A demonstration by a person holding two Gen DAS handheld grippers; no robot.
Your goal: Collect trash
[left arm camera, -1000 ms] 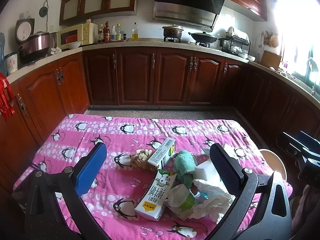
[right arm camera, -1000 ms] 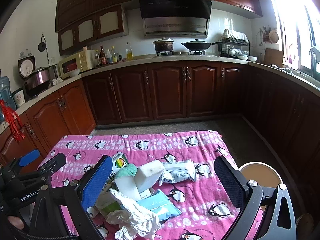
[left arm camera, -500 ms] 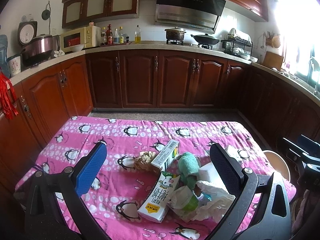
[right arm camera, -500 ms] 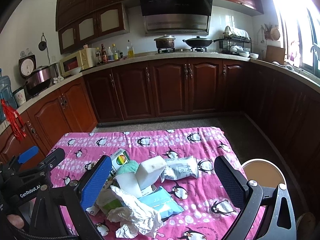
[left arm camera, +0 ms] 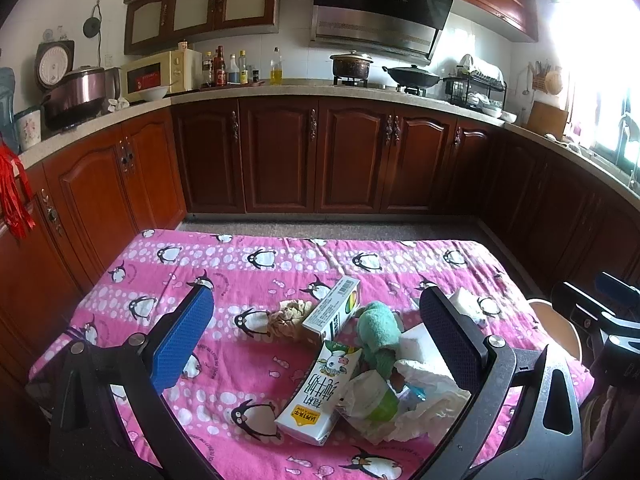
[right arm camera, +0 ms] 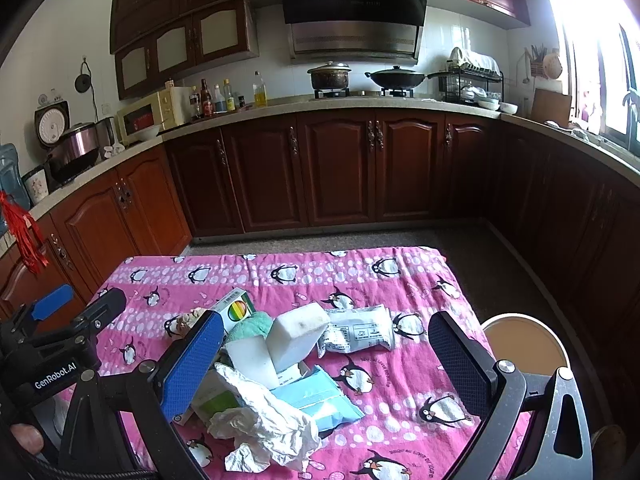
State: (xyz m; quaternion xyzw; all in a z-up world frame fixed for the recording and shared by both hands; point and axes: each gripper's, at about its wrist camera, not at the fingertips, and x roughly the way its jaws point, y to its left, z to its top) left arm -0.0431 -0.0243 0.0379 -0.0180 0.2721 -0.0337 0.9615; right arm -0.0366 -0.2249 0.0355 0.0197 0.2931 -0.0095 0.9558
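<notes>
A heap of trash lies on the pink penguin tablecloth (left arm camera: pixel 248 264): a milk carton (left arm camera: pixel 316 392), a small box (left arm camera: pixel 332 312), a teal cloth (left arm camera: pixel 378 330), crumpled white paper (right arm camera: pixel 264 420), a white sponge block (right arm camera: pixel 296 332), a blue wipes pack (right arm camera: pixel 316 396) and a silver packet (right arm camera: pixel 360 332). My left gripper (left arm camera: pixel 316 336) is open and empty, above the heap's left side. My right gripper (right arm camera: pixel 324 356) is open and empty, above the heap's right side. Each gripper shows at the edge of the other's view.
A round bin (right arm camera: pixel 524 344) with a tan inside stands on the floor by the table's right edge. Dark wooden kitchen cabinets (left arm camera: pixel 280 156) and a countertop with appliances run behind and along both sides. The far half of the tablecloth (right arm camera: pixel 320 272) is bare.
Both views have risen and pulled back slightly from the heap. The trash has not moved and both grippers stay open.
</notes>
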